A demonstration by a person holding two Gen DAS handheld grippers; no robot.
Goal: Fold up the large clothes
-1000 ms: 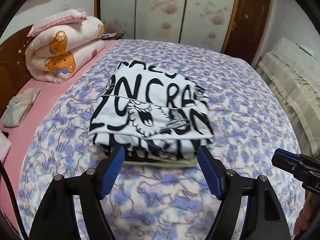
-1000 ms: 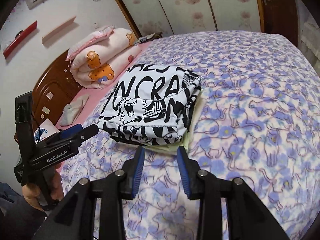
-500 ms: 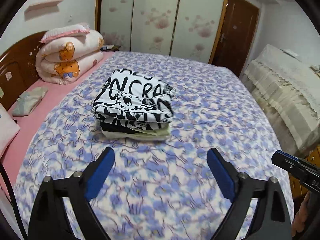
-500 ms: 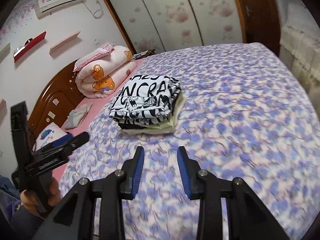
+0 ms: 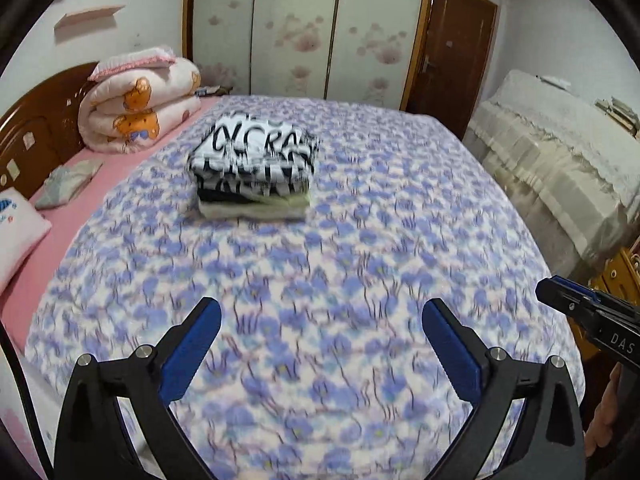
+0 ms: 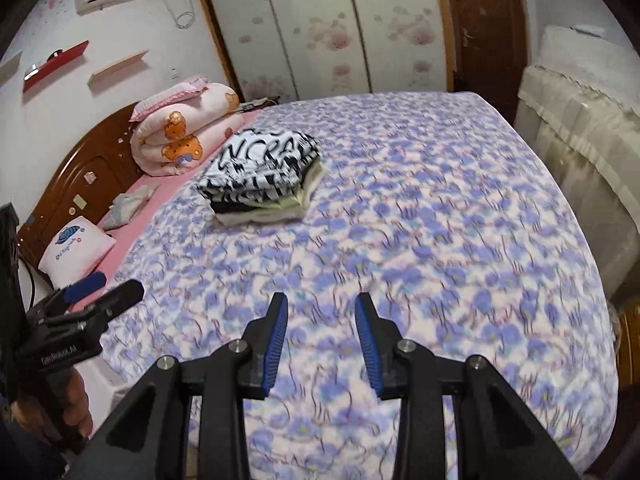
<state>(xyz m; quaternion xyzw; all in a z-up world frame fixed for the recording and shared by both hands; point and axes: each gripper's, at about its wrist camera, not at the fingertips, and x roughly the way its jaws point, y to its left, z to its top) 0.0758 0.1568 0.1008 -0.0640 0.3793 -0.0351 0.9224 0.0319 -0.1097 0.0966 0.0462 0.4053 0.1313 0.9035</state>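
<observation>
A folded black-and-white lettered garment [image 5: 256, 156] lies on top of a small stack of folded pale clothes on the purple flowered bedspread [image 5: 320, 280]; it also shows in the right wrist view [image 6: 264, 168]. My left gripper [image 5: 320, 336] is wide open and empty, well back from the stack near the bed's foot. My right gripper [image 6: 321, 332] has its jaws partly apart and empty, also far from the stack. The right gripper's tip shows at the left wrist view's right edge [image 5: 576, 304]. The left gripper shows at the right wrist view's lower left [image 6: 92, 300].
A rolled pink bear-print quilt [image 5: 136, 104] lies by the wooden headboard [image 6: 80, 184]. A white cushion [image 6: 76, 248] and a grey cloth [image 6: 128, 204] lie on the pink sheet. A cream-covered piece of furniture [image 5: 560, 160] stands right of the bed. Wardrobe doors [image 5: 300, 28] stand behind.
Both grippers have pulled back from the folded stack toward the bed's foot. The left gripper's jaws have spread wider. The stack has stayed in place.
</observation>
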